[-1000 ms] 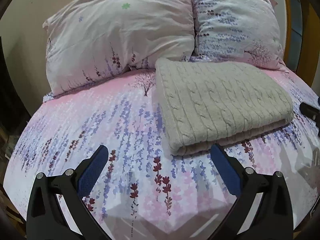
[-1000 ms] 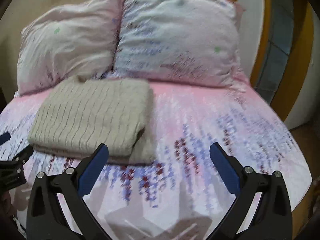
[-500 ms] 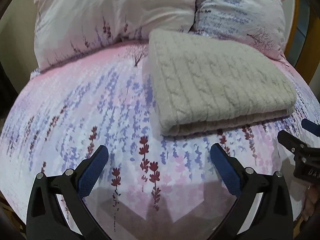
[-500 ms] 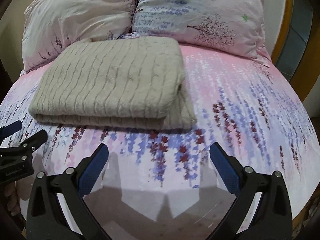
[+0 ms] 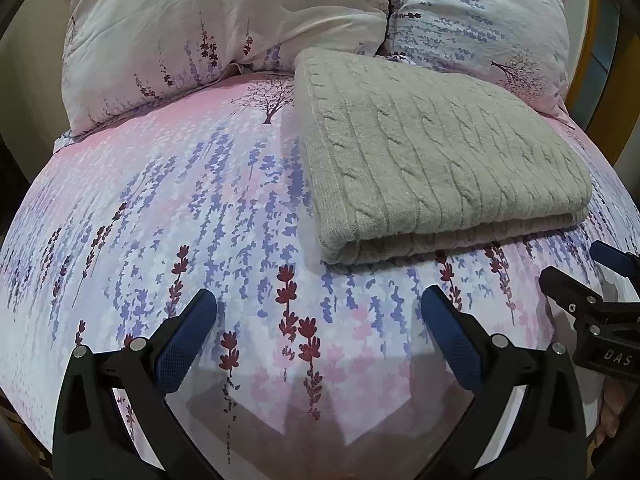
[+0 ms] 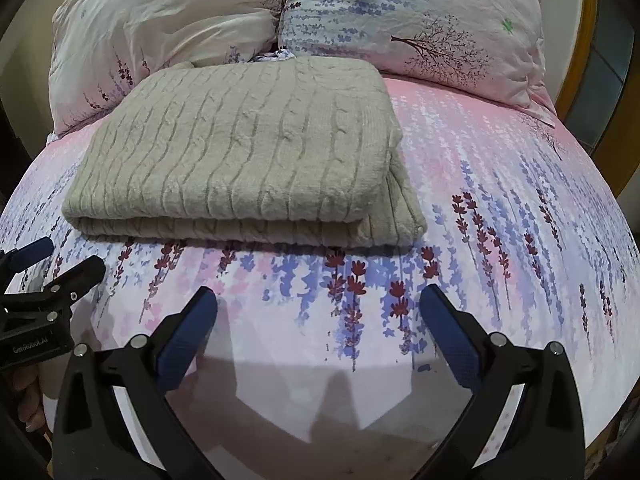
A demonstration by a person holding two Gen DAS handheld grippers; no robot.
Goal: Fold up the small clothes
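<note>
A beige cable-knit garment point(image 5: 432, 160) lies folded in a thick rectangle on the pink floral bedsheet point(image 5: 200, 208), in front of the pillows. It also shows in the right wrist view point(image 6: 248, 156). My left gripper point(image 5: 320, 312) is open and empty, hovering over the sheet short of the garment's near left corner. My right gripper point(image 6: 318, 308) is open and empty, short of the garment's near right corner. Each gripper shows at the edge of the other's view: the right one point(image 5: 600, 280), the left one point(image 6: 52, 268).
Two floral pillows point(image 5: 224, 20) point(image 5: 480, 20) stand against the wall behind the garment. A yellow wooden frame point(image 6: 576, 60) rises at the right of the bed. The sheet curves down to the bed's edges at left and right.
Both grippers moved closer to the bed and the folded garment, which now looks larger. Both stay open and empty. The garment has not moved.
</note>
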